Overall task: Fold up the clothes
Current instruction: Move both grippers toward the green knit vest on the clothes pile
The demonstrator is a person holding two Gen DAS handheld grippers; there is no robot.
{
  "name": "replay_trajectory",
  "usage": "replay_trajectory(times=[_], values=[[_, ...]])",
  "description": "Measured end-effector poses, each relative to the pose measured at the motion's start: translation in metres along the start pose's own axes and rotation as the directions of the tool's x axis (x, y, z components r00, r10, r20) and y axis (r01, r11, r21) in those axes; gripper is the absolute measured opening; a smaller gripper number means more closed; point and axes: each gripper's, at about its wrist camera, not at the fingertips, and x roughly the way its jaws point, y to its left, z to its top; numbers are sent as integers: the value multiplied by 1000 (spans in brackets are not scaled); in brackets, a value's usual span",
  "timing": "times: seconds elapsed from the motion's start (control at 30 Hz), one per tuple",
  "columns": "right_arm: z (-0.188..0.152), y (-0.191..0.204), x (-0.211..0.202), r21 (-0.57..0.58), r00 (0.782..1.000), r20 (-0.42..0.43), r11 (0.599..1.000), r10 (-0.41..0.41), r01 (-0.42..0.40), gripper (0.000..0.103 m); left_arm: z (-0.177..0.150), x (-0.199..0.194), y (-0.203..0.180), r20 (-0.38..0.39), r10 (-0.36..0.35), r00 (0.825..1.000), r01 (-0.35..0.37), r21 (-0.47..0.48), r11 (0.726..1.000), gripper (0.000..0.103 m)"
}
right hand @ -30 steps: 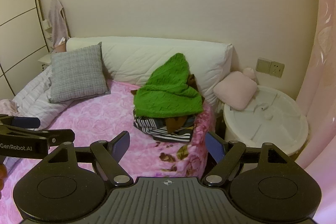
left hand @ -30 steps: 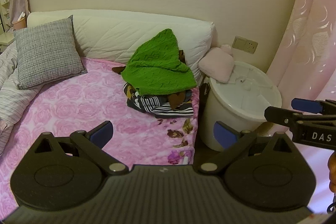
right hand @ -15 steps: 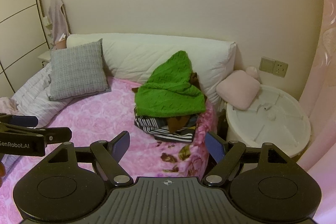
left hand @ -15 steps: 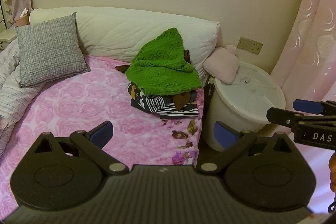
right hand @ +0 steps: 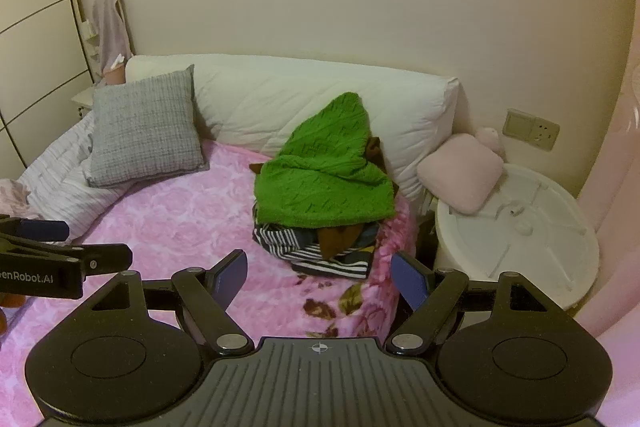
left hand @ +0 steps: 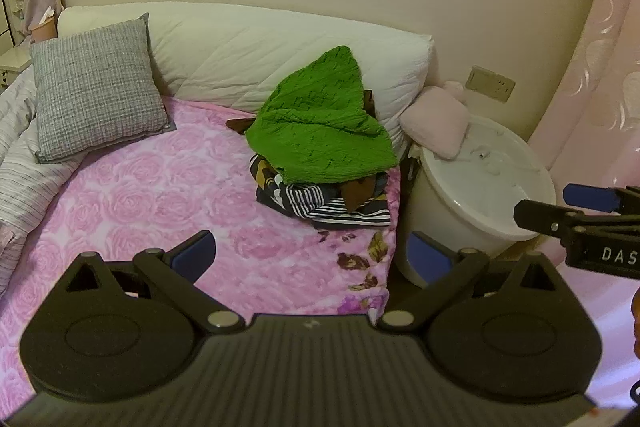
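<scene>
A green knitted sweater (left hand: 320,127) (right hand: 324,171) lies draped over a pile of striped and brown clothes (left hand: 324,201) (right hand: 316,251) at the right side of the pink rose bedspread (left hand: 168,195) (right hand: 180,219). My left gripper (left hand: 310,255) hovers open well short of the pile, nothing between its blue pads. My right gripper (right hand: 320,277) is open too, held in front of the pile with empty jaws. Each gripper shows at the edge of the other's view: the right one (left hand: 580,215) and the left one (right hand: 60,243).
A long white pillow (left hand: 260,55) and a grey cushion (left hand: 96,91) lie against the wall. A white lidded bucket (left hand: 480,195) with a small pink cushion (left hand: 438,125) stands right of the bed. A striped duvet (left hand: 20,155) is at the left, a pink curtain (left hand: 600,67) at the right.
Both views have shifted a little closer to the bed, with the pile of clothes sitting more central. Both grippers stay open and empty.
</scene>
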Motion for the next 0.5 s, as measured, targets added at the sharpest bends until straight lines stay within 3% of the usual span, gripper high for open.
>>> replay_trajectory(times=[0.27, 0.5], values=[[18, -11, 46, -14, 999, -44, 1000, 12, -13, 76, 19, 43, 15, -46, 24, 999, -26, -38, 999, 101], [33, -36, 106, 19, 994, -98, 999, 50, -49, 76, 42, 107, 23, -75, 36, 997, -41, -66, 997, 100]])
